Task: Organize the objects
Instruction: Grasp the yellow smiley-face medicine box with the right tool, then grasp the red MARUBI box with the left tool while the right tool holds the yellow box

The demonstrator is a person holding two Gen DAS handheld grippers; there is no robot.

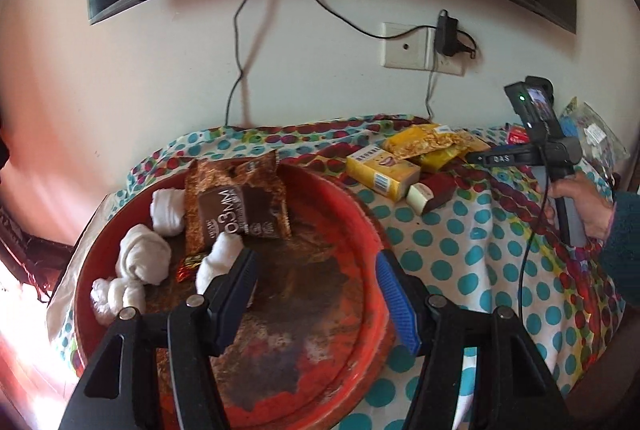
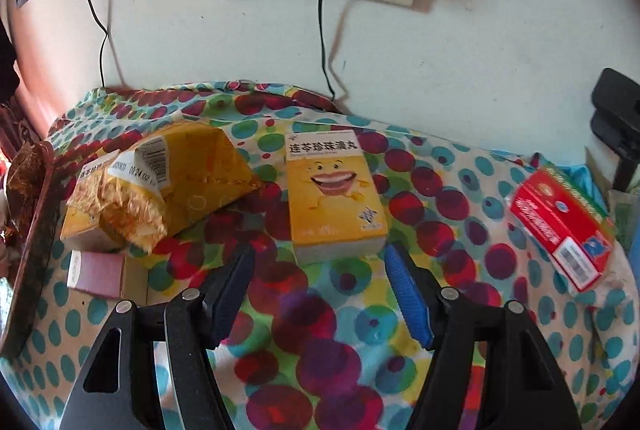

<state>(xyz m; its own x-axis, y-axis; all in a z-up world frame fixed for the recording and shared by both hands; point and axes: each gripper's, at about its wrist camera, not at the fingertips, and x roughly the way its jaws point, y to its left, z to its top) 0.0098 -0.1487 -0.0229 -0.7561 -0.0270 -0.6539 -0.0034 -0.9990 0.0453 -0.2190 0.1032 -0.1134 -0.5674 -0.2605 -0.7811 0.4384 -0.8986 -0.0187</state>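
Right wrist view: my right gripper (image 2: 320, 284), jaws apart and empty, faces the yellow medicine box (image 2: 336, 196) lying lengthwise just ahead.

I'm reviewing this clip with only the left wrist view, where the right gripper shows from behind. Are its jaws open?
Observer: Yes, the right gripper is open, with nothing between its jaws.
Operator: What is it aimed at?
Observer: A yellow box with a smiling mouth lies face up just beyond its tips, untouched.
Operator: Anything further to its right?
Observer: A red box lies on the cloth, apart from the yellow box.
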